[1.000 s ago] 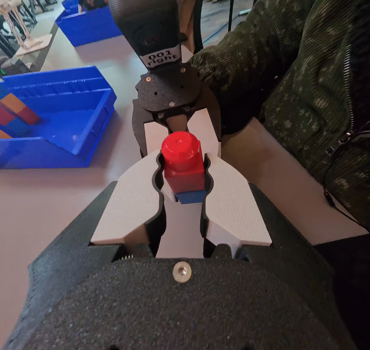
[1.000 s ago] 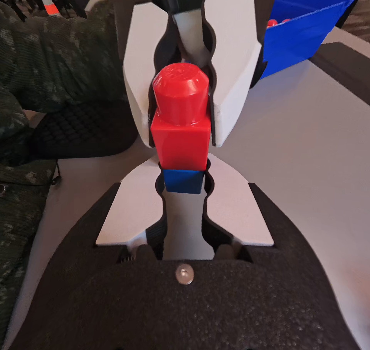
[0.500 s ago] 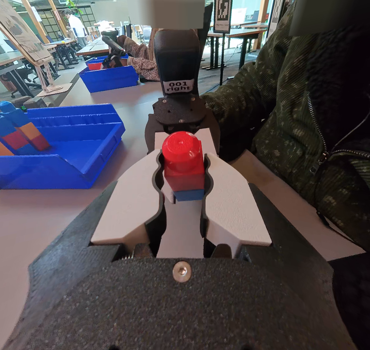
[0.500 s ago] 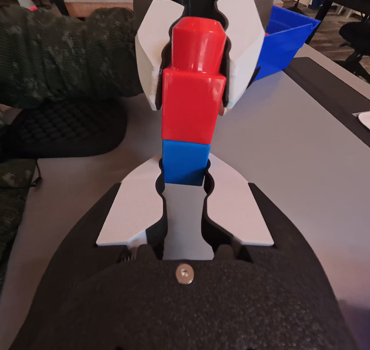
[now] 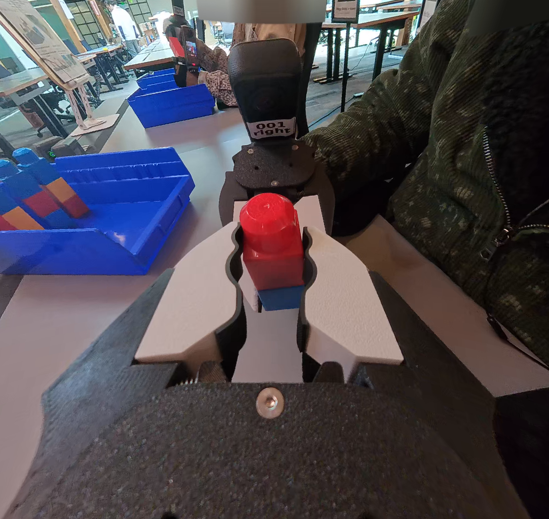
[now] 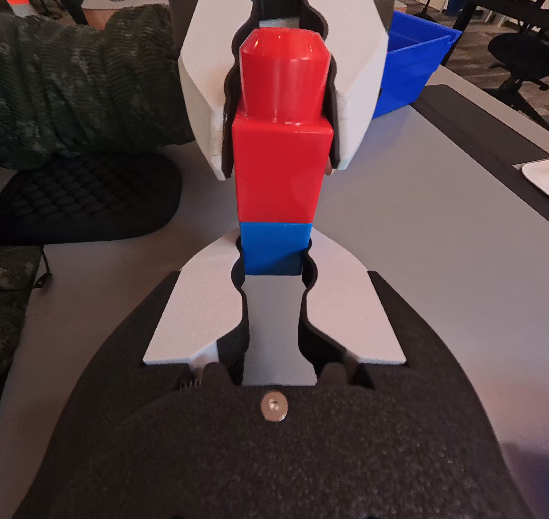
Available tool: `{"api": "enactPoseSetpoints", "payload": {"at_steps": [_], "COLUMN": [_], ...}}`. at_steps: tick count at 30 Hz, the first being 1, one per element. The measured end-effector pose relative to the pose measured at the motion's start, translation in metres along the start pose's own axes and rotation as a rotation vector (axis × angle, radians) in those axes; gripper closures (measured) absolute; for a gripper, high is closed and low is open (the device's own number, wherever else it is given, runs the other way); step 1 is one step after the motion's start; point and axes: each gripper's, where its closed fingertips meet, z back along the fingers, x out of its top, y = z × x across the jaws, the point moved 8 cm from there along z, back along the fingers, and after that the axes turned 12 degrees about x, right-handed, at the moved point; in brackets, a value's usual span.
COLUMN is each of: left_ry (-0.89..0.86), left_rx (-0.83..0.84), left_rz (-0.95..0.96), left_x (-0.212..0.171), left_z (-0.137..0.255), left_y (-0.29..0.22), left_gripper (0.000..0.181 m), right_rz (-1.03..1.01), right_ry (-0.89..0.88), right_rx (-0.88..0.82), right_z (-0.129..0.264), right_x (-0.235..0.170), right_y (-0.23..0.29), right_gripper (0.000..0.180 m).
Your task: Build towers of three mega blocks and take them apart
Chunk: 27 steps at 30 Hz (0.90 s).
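Left wrist view: left hand-held gripper [image 5: 271, 262] clenched on red block [image 5: 273, 246], stacked on blue block [image 5: 280, 298], above grey counter [image 5: 74, 311]. Blue bin [image 5: 124, 246] w/ block towers [image 5: 38, 195] at left.
Right wrist view: right hand-held gripper [image 6: 273, 256] grasps blue block [image 6: 273, 249]; red block [image 6: 280, 154] on top, btwn left gripper's fingers [image 6: 208, 74].

Partly hidden or cut off: lower end of the small blue plastic block [image 5: 280, 296] between white gripper fingers [image 5: 202, 290]; stacked blue, red and orange block towers [image 5: 35, 198] cropped by the left edge; far blue plastic bin [image 6: 413, 62] behind a finger.
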Motion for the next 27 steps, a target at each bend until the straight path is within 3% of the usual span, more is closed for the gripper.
{"api": "enactPoseSetpoints", "payload": {"at_steps": [11,15,17,18,20,23,25,27], "left_ry": [0.087,0.074,0.121,0.158,0.346,0.867,1.197,1.393], "left_rx": [0.050,0.081,0.162,0.241,0.454,0.719,0.781,0.747], "left_rz": [0.040,0.030,0.040,0.046,-0.009,-0.043,0.057,0.178], "left_x": [-0.002,0.005,0.018,0.025,0.029,0.007,-0.020,-0.050], "left_z": [-0.007,-0.005,0.017,0.036,0.085,0.180,0.240,0.279], "left_y": [0.003,0.004,0.013,0.021,0.044,0.079,0.093,0.095], "left_gripper": [0.143,0.143,0.122,0.121,0.122,0.130,0.131,0.130], "right_rz": [-0.039,-0.002,0.017,0.016,0.000,-0.033,-0.039,-0.028], "right_ry": [-0.108,-0.094,-0.085,-0.084,-0.089,-0.108,-0.107,-0.086], "right_rx": [0.016,-0.019,-0.049,-0.066,-0.098,-0.118,-0.114,-0.111], "right_z": [0.006,0.014,0.020,0.024,0.032,0.041,0.041,0.038], "right_x": [0.005,0.009,0.011,0.010,0.008,0.007,0.006,0.005], "right_y": [-0.004,-0.004,-0.006,-0.009,-0.017,-0.027,-0.029,-0.028], "right_gripper": [0.137,0.144,0.143,0.143,0.143,0.143,0.143,0.143]}}
